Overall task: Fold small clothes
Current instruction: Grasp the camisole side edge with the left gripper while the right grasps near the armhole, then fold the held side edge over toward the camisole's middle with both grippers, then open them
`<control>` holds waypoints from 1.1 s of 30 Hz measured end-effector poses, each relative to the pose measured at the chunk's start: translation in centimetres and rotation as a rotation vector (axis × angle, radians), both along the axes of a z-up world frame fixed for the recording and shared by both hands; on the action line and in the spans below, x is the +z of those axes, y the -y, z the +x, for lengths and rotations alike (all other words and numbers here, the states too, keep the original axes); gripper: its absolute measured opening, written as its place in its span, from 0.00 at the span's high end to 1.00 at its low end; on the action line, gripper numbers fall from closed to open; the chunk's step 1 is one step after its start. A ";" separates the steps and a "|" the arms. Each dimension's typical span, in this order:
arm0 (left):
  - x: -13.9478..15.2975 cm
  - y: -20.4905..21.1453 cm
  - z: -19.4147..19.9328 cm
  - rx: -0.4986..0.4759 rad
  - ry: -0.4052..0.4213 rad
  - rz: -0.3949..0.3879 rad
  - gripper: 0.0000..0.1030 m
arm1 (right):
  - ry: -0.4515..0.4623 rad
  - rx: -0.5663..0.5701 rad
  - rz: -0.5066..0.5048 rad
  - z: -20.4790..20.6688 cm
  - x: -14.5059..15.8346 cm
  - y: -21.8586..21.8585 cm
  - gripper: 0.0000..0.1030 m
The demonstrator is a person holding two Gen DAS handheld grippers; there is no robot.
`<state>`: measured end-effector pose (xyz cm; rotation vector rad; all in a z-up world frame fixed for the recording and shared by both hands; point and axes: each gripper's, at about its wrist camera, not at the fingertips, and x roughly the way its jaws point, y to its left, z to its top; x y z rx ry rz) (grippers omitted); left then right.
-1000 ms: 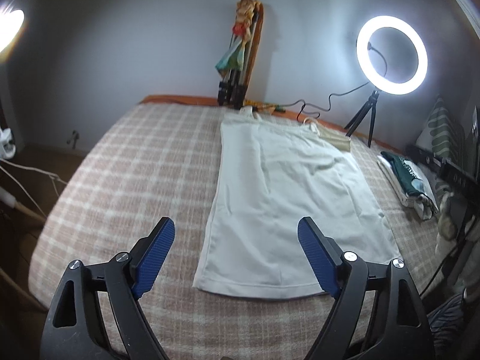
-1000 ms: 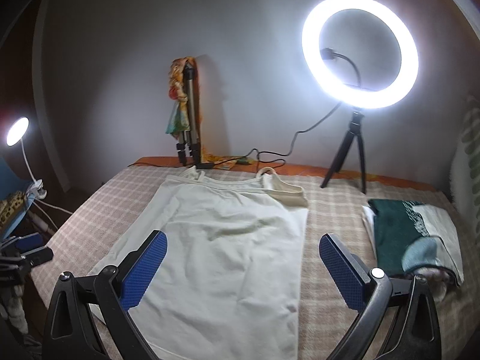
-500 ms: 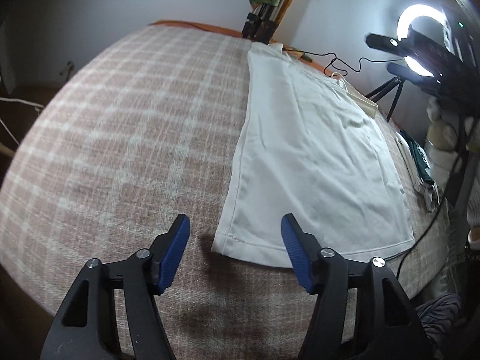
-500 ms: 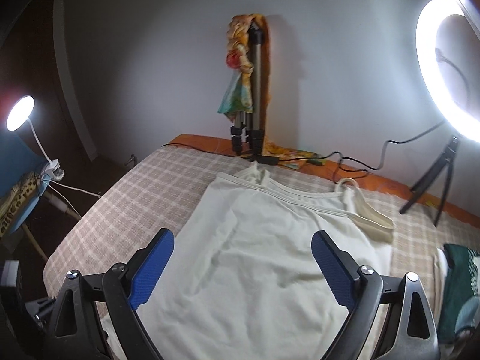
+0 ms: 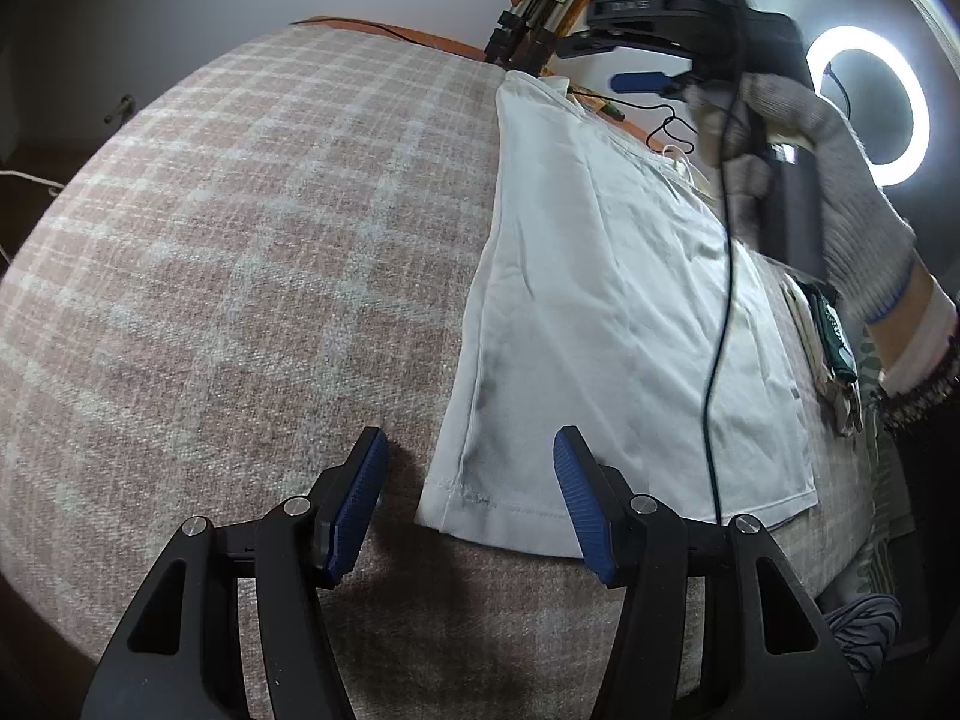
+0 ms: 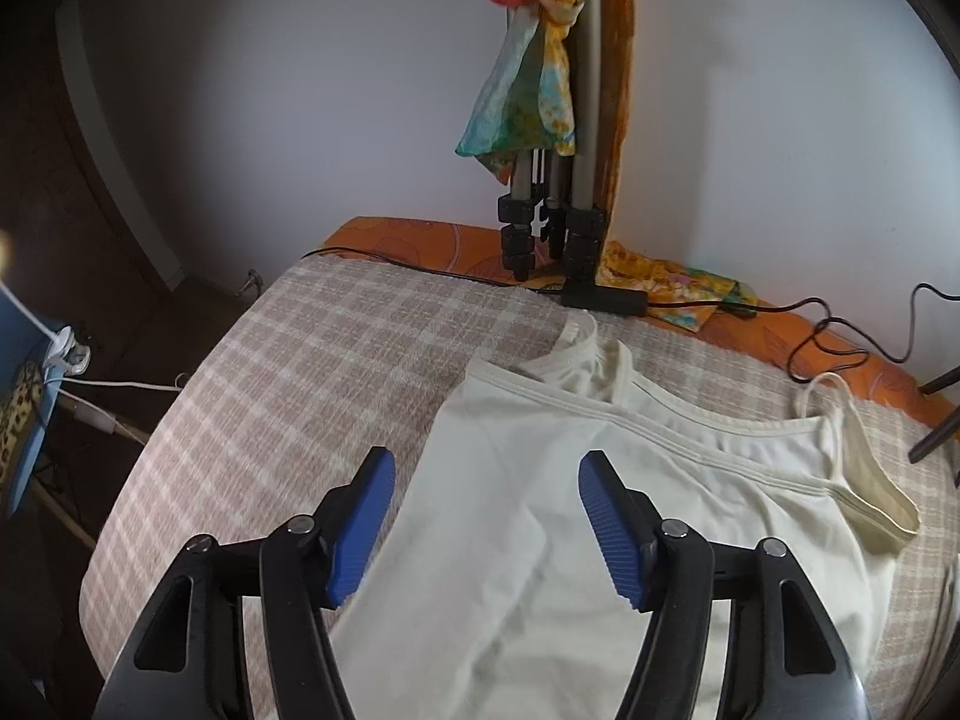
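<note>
A white strappy top (image 5: 606, 300) lies flat on the checked bed cover (image 5: 252, 240). My left gripper (image 5: 471, 468) is open and empty, low over the top's near left hem corner, its fingers either side of it. My right gripper (image 6: 486, 480) is open and empty above the top's (image 6: 540, 540) upper left edge, near the neckline and left strap. The right gripper also shows in the left wrist view (image 5: 648, 81), held in a gloved hand over the far end of the top.
A folded tripod (image 6: 558, 192) with a colourful scarf stands at the bed's far edge, with cables beside it. A ring light (image 5: 864, 102) glows at the far right. Folded green and white clothes (image 5: 831, 342) lie right of the top. The bed's left edge drops to the floor.
Both grippers have moved forward and down toward the top's left side. The left now straddles the hem corner; the right has closed in on the neckline. Both jaws have narrowed somewhat.
</note>
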<state>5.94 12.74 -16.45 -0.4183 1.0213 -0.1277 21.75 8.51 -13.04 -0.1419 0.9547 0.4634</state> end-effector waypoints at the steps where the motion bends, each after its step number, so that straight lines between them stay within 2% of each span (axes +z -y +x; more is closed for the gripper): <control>1: 0.0 -0.1 0.0 -0.001 0.002 -0.007 0.51 | -0.009 0.000 -0.002 0.5 -0.3 -0.5 0.40; 6: -0.3 -0.8 0.0 -0.004 0.005 -0.076 0.68 | -0.071 0.002 -0.026 2.7 -2.3 -3.0 0.48; 12: -0.4 -1.0 0.1 -0.013 0.006 -0.115 0.79 | -0.095 0.019 -0.115 4.1 -4.3 -5.9 0.53; 18: -0.1 -0.7 0.3 -0.018 0.020 -0.139 0.89 | -0.125 -0.010 -0.167 5.5 -5.7 -6.6 0.59; 27: 0.6 -0.5 0.3 -0.042 0.068 -0.156 0.93 | -0.131 -0.014 -0.216 6.7 -7.1 -8.0 0.61; 30: 1.0 -0.3 0.3 -0.058 0.090 -0.145 0.94 | -0.129 -0.022 -0.223 7.0 -7.1 -7.9 0.72; 32: 1.3 -0.1 0.1 -0.068 0.103 -0.145 0.94 | -0.140 -0.036 -0.210 7.2 -7.0 -7.4 0.90; 33: 1.4 0.0 0.1 -0.073 0.109 -0.147 0.94 | -0.151 -0.041 -0.190 7.4 -6.8 -6.9 0.93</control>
